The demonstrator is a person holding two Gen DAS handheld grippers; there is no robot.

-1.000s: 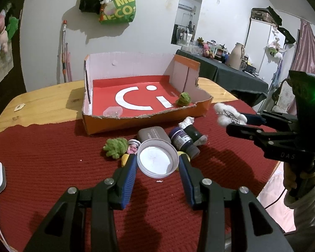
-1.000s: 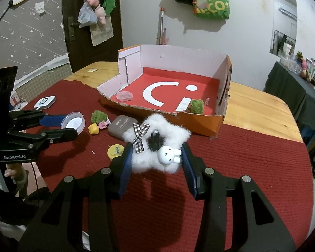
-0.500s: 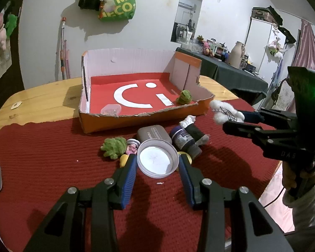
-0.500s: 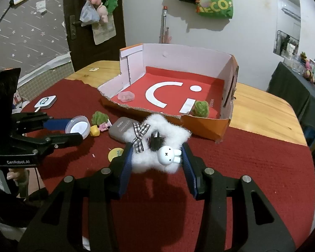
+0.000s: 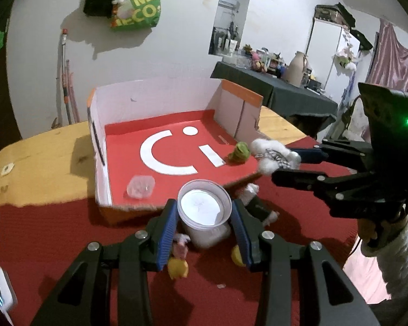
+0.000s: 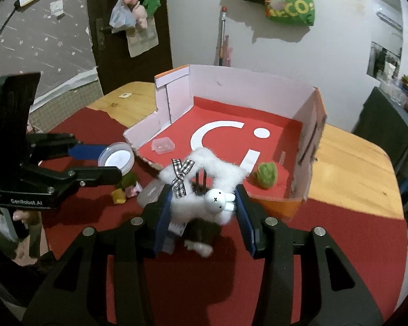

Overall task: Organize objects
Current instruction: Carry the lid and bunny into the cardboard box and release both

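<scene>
Both grippers have come closer to the shallow red-floored cardboard box [image 5: 160, 103]. The left gripper [image 5: 204, 214] clamps a round clear plastic tub [image 5: 204, 206] at the box's near wall; the right gripper [image 6: 202, 203] clamps a fluffy white star-shaped plush [image 6: 204, 168] over its front edge.

Each camera rides my wrist, angled down along the fingers, close to the table. Both views share the cardboard box [image 5: 160, 146] [image 6: 247, 135], seen from opposite front corners.
</scene>
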